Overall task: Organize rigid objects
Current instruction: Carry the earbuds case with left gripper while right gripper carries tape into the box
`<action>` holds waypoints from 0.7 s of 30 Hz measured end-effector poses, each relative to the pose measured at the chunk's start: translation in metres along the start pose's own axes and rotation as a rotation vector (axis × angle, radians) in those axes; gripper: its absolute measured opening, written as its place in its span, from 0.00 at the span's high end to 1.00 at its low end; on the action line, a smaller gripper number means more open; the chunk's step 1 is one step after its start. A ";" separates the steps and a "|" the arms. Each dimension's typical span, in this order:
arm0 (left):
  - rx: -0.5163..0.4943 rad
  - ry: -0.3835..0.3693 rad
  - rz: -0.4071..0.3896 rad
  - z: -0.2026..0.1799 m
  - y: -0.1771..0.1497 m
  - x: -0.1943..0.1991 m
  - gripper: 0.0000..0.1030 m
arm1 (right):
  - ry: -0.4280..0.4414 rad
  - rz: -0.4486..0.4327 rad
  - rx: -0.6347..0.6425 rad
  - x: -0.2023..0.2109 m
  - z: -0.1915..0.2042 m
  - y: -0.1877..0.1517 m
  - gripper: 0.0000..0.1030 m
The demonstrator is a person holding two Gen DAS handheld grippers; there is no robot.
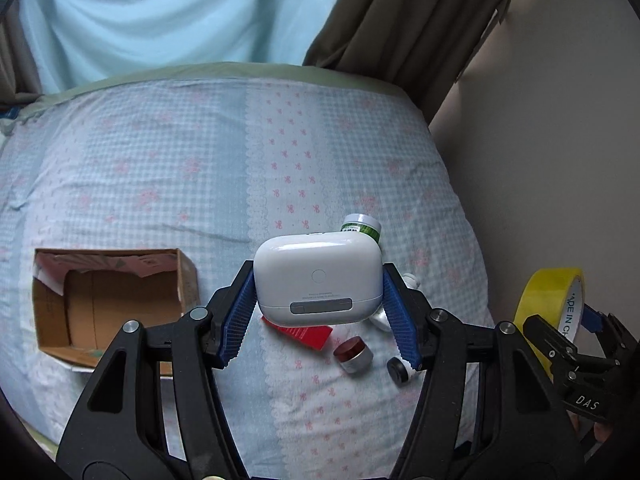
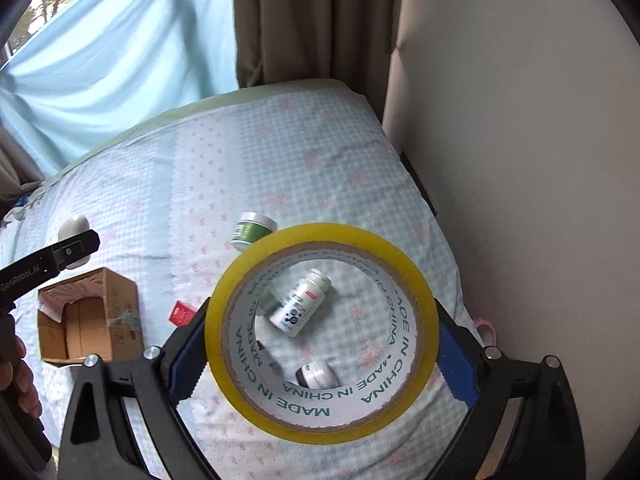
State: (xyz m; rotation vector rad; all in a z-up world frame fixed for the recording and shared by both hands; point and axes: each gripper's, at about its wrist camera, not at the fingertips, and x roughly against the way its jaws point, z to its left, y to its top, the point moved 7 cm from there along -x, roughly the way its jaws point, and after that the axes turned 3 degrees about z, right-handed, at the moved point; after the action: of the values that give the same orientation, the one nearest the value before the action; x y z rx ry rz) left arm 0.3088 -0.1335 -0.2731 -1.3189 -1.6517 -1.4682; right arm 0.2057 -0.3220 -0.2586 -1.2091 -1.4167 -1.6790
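Left wrist view: our left gripper (image 1: 318,300) pinches a white rounded plastic case (image 1: 318,280); our right gripper (image 2: 320,354) clamps a yellow tape roll (image 2: 320,332) above the bed (image 2: 240,168).

checked bedspread (image 1: 160,168), brown curtain (image 1: 400,20)

white case (image 1: 318,280) hides most of red box (image 1: 304,336) and green jar (image 1: 362,227) at centre, tape roll (image 2: 320,334) covers bottle (image 2: 318,374) lower centre, pink item (image 2: 486,330) unidentifiable at right

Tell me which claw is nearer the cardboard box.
Left. The left claw, gripping the white case, hangs beside the cardboard box; the right claw, holding the tape roll, is farther off.
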 end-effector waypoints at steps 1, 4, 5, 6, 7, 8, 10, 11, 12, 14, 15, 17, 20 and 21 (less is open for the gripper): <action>0.009 0.006 -0.010 0.007 -0.001 0.013 0.44 | 0.023 -0.003 0.030 0.006 0.011 0.004 0.07; 0.033 0.029 -0.045 0.035 -0.005 0.050 0.44 | 0.105 -0.019 0.106 0.019 0.049 0.009 0.07; 0.044 0.039 -0.056 0.047 -0.007 0.060 0.44 | 0.126 -0.021 0.128 0.023 0.063 0.010 0.07; 0.058 0.045 -0.061 0.060 -0.009 0.071 0.44 | 0.142 -0.023 0.152 0.026 0.078 0.010 0.07; 0.075 0.047 -0.064 0.075 -0.011 0.080 0.44 | 0.155 -0.022 0.175 0.027 0.092 0.009 0.07; 0.091 0.050 -0.068 0.090 -0.015 0.088 0.44 | 0.170 -0.017 0.196 0.027 0.107 0.008 0.07; 0.110 0.063 -0.073 0.121 -0.019 0.102 0.44 | 0.199 -0.014 0.233 0.029 0.138 0.006 0.07; 0.114 0.073 -0.074 0.136 -0.022 0.108 0.44 | 0.207 -0.012 0.250 0.030 0.153 0.005 0.07; 0.116 0.082 -0.074 0.152 -0.024 0.113 0.44 | 0.214 -0.008 0.266 0.029 0.169 0.004 0.07; 0.119 0.095 -0.067 0.186 -0.030 0.120 0.44 | 0.227 0.001 0.289 0.028 0.201 0.001 0.07; 0.118 0.097 -0.063 0.202 -0.031 0.122 0.44 | 0.231 0.008 0.292 0.026 0.217 -0.001 0.07; 0.106 0.098 -0.048 0.234 -0.035 0.124 0.44 | 0.236 0.026 0.288 0.020 0.247 -0.006 0.07; 0.066 0.103 -0.017 0.275 -0.037 0.119 0.44 | 0.245 0.064 0.254 0.006 0.290 -0.014 0.07; 0.047 0.109 -0.006 0.289 -0.037 0.114 0.44 | 0.253 0.074 0.243 0.000 0.304 -0.018 0.07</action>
State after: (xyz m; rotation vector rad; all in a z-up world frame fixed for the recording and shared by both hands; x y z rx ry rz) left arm 0.2903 0.1779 -0.2570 -1.1876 -1.6114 -1.4697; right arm 0.2655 -0.0234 -0.2645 -0.8714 -1.3553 -1.4998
